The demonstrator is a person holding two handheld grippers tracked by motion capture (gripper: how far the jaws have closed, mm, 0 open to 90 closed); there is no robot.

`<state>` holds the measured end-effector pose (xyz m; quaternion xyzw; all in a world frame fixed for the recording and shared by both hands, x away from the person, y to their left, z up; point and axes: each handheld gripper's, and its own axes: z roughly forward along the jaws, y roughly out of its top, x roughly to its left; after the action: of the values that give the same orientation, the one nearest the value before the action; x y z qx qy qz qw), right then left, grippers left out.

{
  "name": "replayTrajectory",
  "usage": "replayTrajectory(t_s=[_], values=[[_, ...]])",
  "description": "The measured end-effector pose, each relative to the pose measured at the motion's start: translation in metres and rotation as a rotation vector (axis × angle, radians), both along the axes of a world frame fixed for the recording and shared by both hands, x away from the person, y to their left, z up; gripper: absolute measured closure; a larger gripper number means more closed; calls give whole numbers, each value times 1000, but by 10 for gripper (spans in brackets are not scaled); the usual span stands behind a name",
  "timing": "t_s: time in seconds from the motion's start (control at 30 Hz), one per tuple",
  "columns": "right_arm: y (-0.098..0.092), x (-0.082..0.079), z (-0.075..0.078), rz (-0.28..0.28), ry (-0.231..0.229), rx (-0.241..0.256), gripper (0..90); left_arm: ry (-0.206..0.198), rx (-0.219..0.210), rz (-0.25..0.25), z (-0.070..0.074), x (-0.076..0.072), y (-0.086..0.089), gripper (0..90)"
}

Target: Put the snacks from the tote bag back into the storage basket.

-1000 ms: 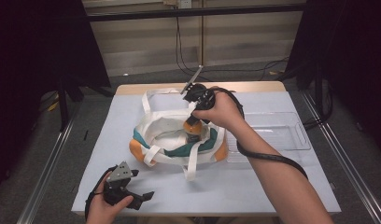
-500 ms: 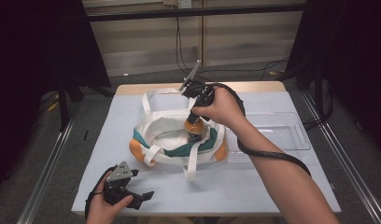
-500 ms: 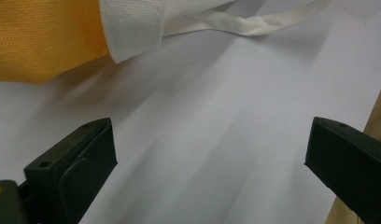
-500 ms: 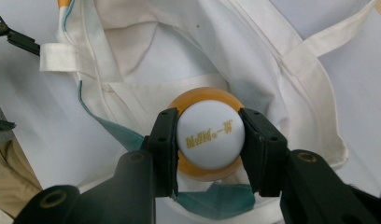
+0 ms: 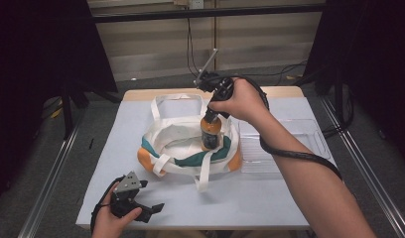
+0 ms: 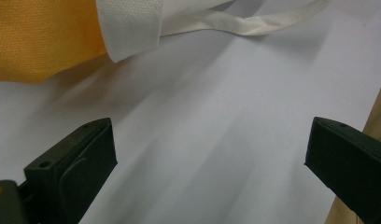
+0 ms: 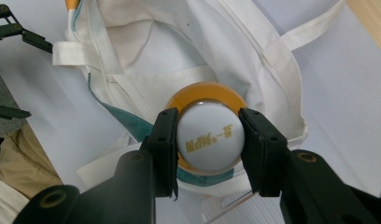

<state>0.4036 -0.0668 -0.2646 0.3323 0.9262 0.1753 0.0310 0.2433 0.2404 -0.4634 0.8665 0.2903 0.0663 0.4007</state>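
Fingers (image 7: 163, 140) clamp bottle (image 7: 209, 135) cap above bag (image 5: 180, 144); clear tray (image 5: 300, 148) beside.

Your right forearm reaches forward from the bottom right, wrist bent downward, and your right hand (image 5: 240, 101) wraps your right hand-held gripper (image 7: 206, 135), which points straight down; its two black jaws are closed on a white cap between them. Your left hand (image 5: 113, 218) sits low at the near left, holding your left hand-held gripper (image 5: 141, 206) level, its jaws spread wide apart with nothing between them
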Motion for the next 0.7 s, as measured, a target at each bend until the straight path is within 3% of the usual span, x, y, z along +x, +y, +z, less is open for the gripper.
replayTrajectory(t_s=[0.33,0.57,0.7], values=[[-1,0,19,4,14,-32,606,0,-6,-1,0,0,0,16],[-4,3,32,-13,19,-12,606,3,-8,-1,0,0,0,16],[-2,3,42,-15,32,-26,607,4,-6,0,0,0,1,16]])
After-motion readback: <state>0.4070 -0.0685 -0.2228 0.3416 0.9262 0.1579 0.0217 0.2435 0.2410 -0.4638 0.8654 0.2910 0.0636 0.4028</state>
